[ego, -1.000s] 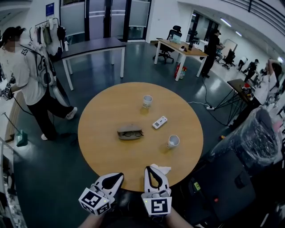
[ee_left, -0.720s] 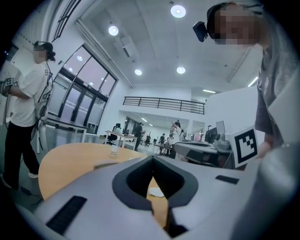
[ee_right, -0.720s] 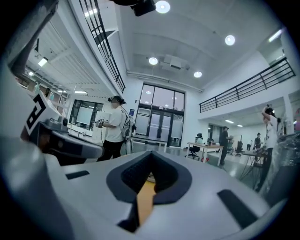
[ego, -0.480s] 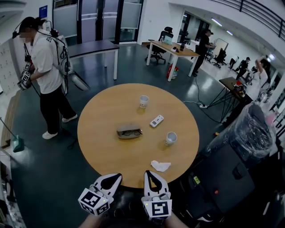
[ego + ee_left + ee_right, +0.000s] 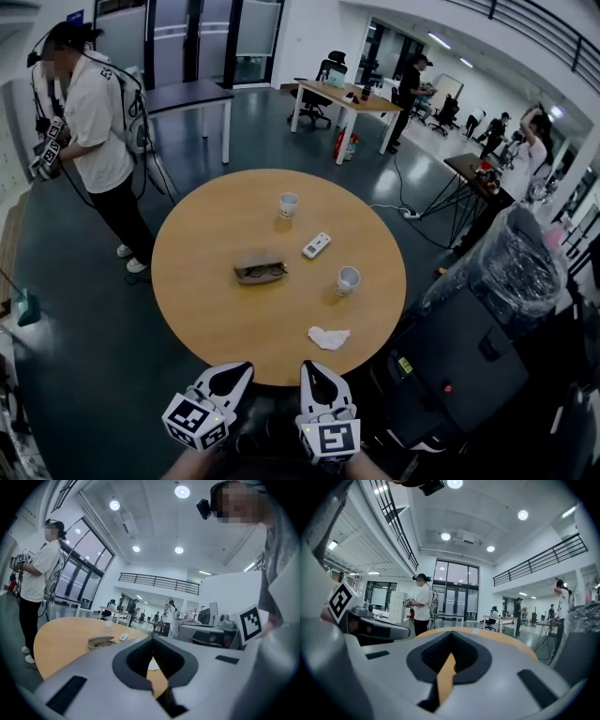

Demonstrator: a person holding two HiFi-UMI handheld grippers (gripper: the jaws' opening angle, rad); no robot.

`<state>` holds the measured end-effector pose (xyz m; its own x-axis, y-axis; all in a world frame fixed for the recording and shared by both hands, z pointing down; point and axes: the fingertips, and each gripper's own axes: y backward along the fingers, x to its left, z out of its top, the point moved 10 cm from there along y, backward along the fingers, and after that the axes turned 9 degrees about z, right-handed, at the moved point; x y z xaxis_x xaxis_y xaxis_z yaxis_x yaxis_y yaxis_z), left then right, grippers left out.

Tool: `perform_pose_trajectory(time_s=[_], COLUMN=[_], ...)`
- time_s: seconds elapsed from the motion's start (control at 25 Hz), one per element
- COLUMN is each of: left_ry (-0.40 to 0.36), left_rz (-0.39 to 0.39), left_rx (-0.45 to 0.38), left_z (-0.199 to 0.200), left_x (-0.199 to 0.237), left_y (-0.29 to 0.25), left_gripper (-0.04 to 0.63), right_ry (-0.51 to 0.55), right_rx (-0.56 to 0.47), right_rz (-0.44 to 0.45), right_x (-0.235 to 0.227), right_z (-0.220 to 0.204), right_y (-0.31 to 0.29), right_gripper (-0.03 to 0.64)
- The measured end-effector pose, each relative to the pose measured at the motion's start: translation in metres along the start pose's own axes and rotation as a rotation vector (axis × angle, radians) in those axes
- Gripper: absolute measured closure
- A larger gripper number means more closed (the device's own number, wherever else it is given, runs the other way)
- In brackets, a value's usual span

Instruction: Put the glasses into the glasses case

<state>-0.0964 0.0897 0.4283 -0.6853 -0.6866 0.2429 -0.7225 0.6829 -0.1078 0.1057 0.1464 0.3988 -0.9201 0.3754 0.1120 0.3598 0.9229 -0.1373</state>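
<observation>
A grey-brown glasses case point(image 5: 261, 270) lies near the middle of the round wooden table point(image 5: 206, 319). Dark-framed glasses point(image 5: 263, 274) rest at its near side; whether they sit fully inside is too small to tell. The left gripper view shows the case point(image 5: 101, 641) low and far off. Both grippers hang below the table's near edge, well apart from the case. My left gripper point(image 5: 236, 374) is shut with nothing in it, jaws meeting in its own view point(image 5: 151, 645). My right gripper point(image 5: 314, 371) is likewise shut and empty point(image 5: 450, 641).
Two paper cups point(image 5: 288, 204) point(image 5: 348, 279), a white remote point(image 5: 316, 246) and a crumpled tissue point(image 5: 328, 337) lie on the table. A person point(image 5: 89, 122) holding grippers stands at the left. A plastic-wrapped stack point(image 5: 525, 272) stands at the right, with desks and people behind.
The view has drawn back, so the table sits farther off and both shut grippers now hang clear of its near edge. The person at the left has walked further away.
</observation>
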Motion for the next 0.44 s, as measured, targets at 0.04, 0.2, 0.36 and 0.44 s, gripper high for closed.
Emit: perform_pose_trajectory(time_s=[0.04, 0.2, 0.36, 0.44], left_ry=[-0.002, -0.004, -0.002, 0.001], left_rz=[-0.004, -0.012, -0.012, -0.004], left_rx=[-0.001, -0.002, -0.001, 0.001], left_z=[0.000, 0.003, 0.000, -0.002], left_x=[-0.001, 0.000, -0.001, -0.002], left_y=[0.000, 0.000, -0.001, -0.001], left_gripper=[0.589, 0.589, 0.589, 0.589], right_ry=[-0.008, -0.052, -0.024, -0.014], right_rx=[-0.003, -0.006, 0.001, -0.002], right_rz=[-0.007, -0.029, 0.008, 0.023], right_x=[0.000, 0.000, 0.000, -0.001], right_z=[-0.001, 0.006, -0.003, -0.009], right_y=[0.001, -0.002, -0.005, -0.007], right_gripper=[0.630, 0.630, 0.630, 0.630])
